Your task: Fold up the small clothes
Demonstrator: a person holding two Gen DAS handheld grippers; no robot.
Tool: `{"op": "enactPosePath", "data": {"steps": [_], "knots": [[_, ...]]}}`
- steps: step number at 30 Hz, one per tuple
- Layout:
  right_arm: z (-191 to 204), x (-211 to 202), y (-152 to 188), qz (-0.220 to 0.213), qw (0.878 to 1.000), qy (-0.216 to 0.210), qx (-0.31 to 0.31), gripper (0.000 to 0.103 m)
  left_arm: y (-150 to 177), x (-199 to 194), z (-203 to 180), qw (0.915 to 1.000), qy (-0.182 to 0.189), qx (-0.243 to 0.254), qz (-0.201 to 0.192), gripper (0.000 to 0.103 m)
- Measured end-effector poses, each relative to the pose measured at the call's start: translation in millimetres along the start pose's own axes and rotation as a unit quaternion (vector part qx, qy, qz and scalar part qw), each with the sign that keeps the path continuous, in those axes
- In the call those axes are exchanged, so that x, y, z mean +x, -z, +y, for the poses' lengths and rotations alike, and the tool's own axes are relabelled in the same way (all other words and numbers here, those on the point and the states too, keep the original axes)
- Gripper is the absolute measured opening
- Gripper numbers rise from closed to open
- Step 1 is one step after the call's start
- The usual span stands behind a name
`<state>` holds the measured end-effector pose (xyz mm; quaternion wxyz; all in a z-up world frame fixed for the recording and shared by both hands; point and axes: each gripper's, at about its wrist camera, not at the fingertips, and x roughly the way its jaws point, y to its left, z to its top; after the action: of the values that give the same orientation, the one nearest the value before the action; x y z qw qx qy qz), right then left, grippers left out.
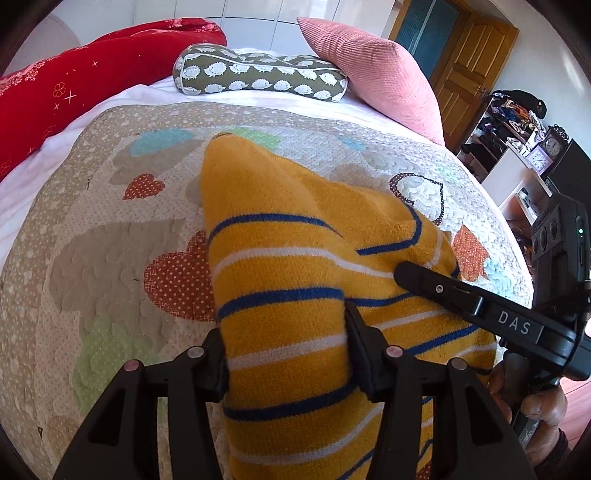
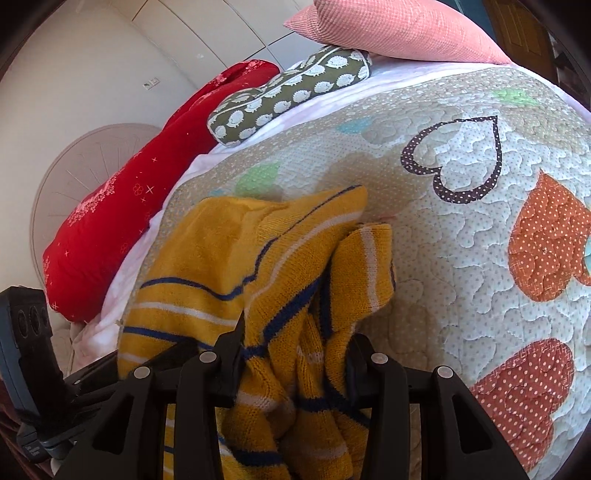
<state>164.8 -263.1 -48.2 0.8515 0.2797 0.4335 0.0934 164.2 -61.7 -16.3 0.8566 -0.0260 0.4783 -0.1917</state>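
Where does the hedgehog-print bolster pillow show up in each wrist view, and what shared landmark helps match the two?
Left wrist: hedgehog-print bolster pillow lies top centre, left of the pink cushion.
Right wrist: the bolster runs diagonally at upper centre-left, below the pink cushion.
Shared landmark: the dark dotted heart outline on the quilt.

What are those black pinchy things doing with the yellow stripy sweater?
A person is folding a small yellow striped sweater on a bed covered with a heart-patterned quilt. Each hand holds a black gripper. The left gripper is clamped on one part of the sweater, and the right gripper is clamped on another bunched part. The sweater is lifted and crumpled between them, not yet folded flat. Pillows sit at the far end.
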Motion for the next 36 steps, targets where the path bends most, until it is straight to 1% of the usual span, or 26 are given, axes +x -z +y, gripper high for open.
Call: {"op": "enactPosePath", "data": {"steps": [4, 6, 8, 9, 10, 12, 14, 17, 18, 19, 20, 21, 22, 23, 24, 25, 28, 30, 33, 35, 36], "knots": [[-8.5, -8.3, -5.2, -0.012, 1.000, 0.027, 0.006, 0.058, 5.9, -14.7, 4.2, 1.0000, -0.002, -0.001, -0.005, 0.054], [-8.2, -22.0, -10.5, -0.028, 0.999, 0.045, 0.009, 0.058, 10.9, -20.5, 8.3, 0.9998, -0.019, -0.004, -0.008, 0.058], [-3.3, -43.6, -14.8, -0.057, 0.997, 0.057, 0.009, 0.058, 18.9, -23.6, 12.6, 0.9990, -0.043, -0.008, -0.008, 0.058], [1.9, -55.6, -16.3, -0.073, 0.996, 0.055, 0.005, 0.055, 24.1, -23.5, 14.3, 0.9988, -0.047, -0.010, -0.005, 0.058], [8.1, -65.7, -17.4, -0.080, 0.996, 0.040, -0.001, 0.047, 27.7, -23.0, 16.8, 0.9988, -0.047, -0.014, -0.003, 0.058], [26.3, -76.2, -17.7, -0.074, 0.997, 0.009, -0.020, 0.034, 34.6, -24.6, 20.5, 0.9989, -0.038, -0.026, -0.001, 0.058], [46.8, -76.2, -14.4, -0.058, 0.997, -0.016, -0.046, 0.033, 39.3, -30.4, 21.7, 0.9988, -0.032, -0.036, -0.004, 0.058], [68.0, -63.4, -3.7, -0.029, 0.997, -0.034, -0.070, 0.032, 47.1, -41.1, 23.7, 0.9985, -0.027, -0.046, -0.011, 0.058], [69.8, -55.8, 0.4, -0.017, 0.997, -0.028, -0.073, 0.032, 50.2, -44.1, 25.0, 0.9984, -0.029, -0.048, -0.012, 0.058], [69.0, -47.2, 4.7, -0.004, 0.997, -0.007, -0.079, 0.032, 53.7, -46.5, 26.7, 0.9982, -0.033, -0.049, -0.012, 0.058], [65.5, -37.9, 10.0, 0.006, 0.996, 0.023, -0.085, 0.032, 57.1, -48.1, 28.5, 0.9981, -0.036, -0.049, -0.013, 0.058], [58.9, -27.6, 14.7, 0.018, 0.994, 0.052, -0.089, 0.030, 60.5, -48.9, 30.4, 0.9980, -0.036, -0.050, -0.012, 0.061], [50.3, -18.1, 18.8, 0.029, 0.993, 0.070, -0.088, 0.027, 63.3, -48.7, 32.6, 0.9980, -0.035, -0.051, -0.010, 0.063], [41.9, -12.7, 21.8, 0.030, 0.993, 0.077, -0.082, 0.025, 65.6, -47.6, 34.7, 0.9980, -0.034, -0.054, -0.007, 0.066], [34.4, -13.3, 23.2, 0.020, 0.994, 0.075, -0.076, 0.020, 67.2, -45.9, 36.5, 0.9978, -0.034, -0.056, -0.004, 0.067], [29.8, -15.7, 22.8, 0.014, 0.995, 0.067, -0.068, 0.018, 68.9, -43.5, 38.7, 0.9975, -0.036, -0.060, 0.001, 0.068], [25.0, -23.6, 18.7, 0.010, 0.997, 0.058, -0.043, 0.018, 72.5, -42.7, 44.9, 0.9962, -0.027, -0.082, 0.008, 0.068], [28.8, -29.2, 19.4, 0.006, 0.996, 0.067, -0.052, 0.018, 76.3, -46.4, 45.0, 0.9960, -0.033, -0.083, 0.004, 0.068], [36.5, -38.1, 29.0, 0.000, 0.992, 0.098, -0.085, 0.019, 84.8, -51.8, 43.0, 0.9957, -0.044, -0.081, 0.002, 0.068], [34.0, -43.8, 40.1, 0.000, 0.988, 0.124, -0.090, 0.028, 91.5, -56.3, 41.8, 0.9953, -0.053, -0.081, 0.000, 0.068], [29.8, -47.8, 47.0, -0.001, 0.989, 0.121, -0.084, 0.032, 95.0, -59.0, 40.9, 0.9952, -0.056, -0.080, -0.002, 0.068]]}}
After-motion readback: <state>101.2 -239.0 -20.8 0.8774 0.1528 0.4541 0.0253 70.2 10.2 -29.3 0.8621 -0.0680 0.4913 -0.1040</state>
